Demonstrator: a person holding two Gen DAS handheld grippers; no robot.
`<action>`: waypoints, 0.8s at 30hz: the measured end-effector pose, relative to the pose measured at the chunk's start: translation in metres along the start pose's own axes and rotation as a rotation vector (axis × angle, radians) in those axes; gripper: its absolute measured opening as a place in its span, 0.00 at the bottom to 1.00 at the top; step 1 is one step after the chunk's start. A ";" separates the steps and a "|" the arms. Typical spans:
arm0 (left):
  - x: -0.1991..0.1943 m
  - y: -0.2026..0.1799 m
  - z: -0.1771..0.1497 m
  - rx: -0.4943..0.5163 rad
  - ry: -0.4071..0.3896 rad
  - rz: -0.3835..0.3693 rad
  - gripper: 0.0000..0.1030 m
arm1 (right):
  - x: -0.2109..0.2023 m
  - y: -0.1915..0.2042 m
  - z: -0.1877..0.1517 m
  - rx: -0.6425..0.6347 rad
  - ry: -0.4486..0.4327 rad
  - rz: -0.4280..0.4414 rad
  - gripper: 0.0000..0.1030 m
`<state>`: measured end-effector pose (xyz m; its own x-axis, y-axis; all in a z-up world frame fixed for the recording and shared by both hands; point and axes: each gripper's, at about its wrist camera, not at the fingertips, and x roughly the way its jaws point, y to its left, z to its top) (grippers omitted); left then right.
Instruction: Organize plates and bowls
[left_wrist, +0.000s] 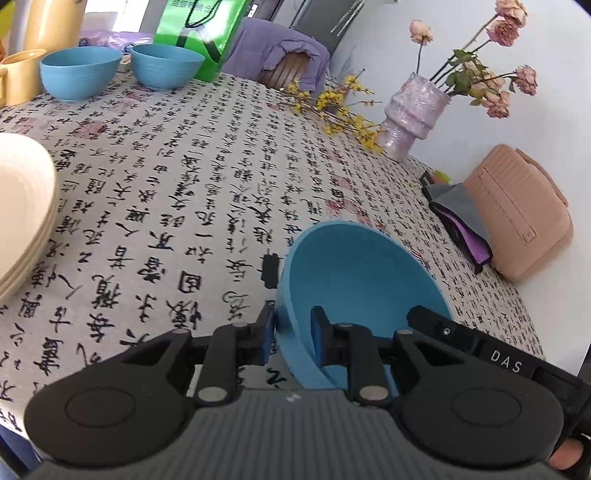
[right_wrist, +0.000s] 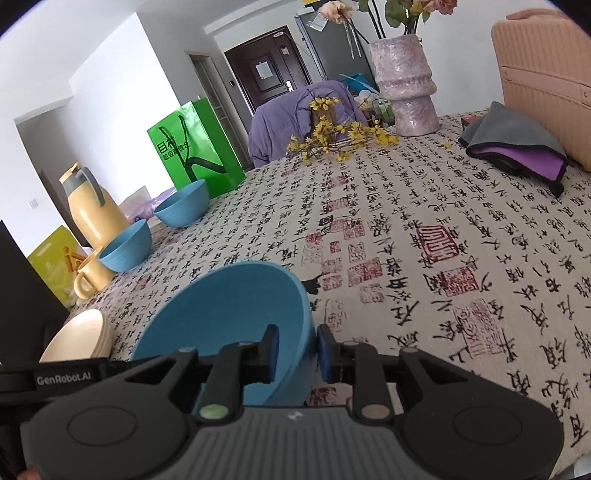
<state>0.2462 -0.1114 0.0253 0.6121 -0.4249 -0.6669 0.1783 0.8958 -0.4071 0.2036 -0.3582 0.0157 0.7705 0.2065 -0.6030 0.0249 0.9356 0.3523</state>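
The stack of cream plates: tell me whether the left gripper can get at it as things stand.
Probably not right away. The left gripper straddles the rim of the blue bowl, so it must draw clear first. Beyond that, only bare tablecloth lies between it and the stack of cream plates.

Three blue bowls: the near bowl (right_wrist: 236, 314) straddled at its rim by both claws, and two far bowls (right_wrist: 127, 245) (right_wrist: 183, 203) side by side at the tabletop's (right_wrist: 406, 258) back edge; one stack of cream plates (right_wrist: 79, 334), about three in the left wrist view, the exact number hard to tell; one yellow mug (right_wrist: 88, 282); one yellow jug (right_wrist: 92, 210); one green bag (right_wrist: 195, 147); one pink vase (right_wrist: 404, 85); one folded cloth (right_wrist: 517, 147); one sprig of yellow flowers (right_wrist: 340, 138); two claws, the left claw (left_wrist: 293, 334) and the right claw (right_wrist: 297, 354).
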 end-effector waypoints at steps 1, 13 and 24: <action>0.001 -0.002 0.000 0.000 0.005 -0.004 0.21 | -0.001 -0.001 -0.001 0.002 -0.002 -0.001 0.24; -0.017 -0.002 0.001 0.012 -0.041 -0.010 0.23 | -0.023 0.004 0.004 -0.030 -0.081 -0.036 0.25; -0.097 0.034 -0.003 0.130 -0.292 0.117 0.49 | -0.053 0.057 0.015 -0.178 -0.174 0.028 0.37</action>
<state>0.1907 -0.0399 0.0739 0.8254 -0.2796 -0.4904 0.1787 0.9535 -0.2428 0.1739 -0.3203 0.0784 0.8680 0.1947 -0.4569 -0.0982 0.9691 0.2263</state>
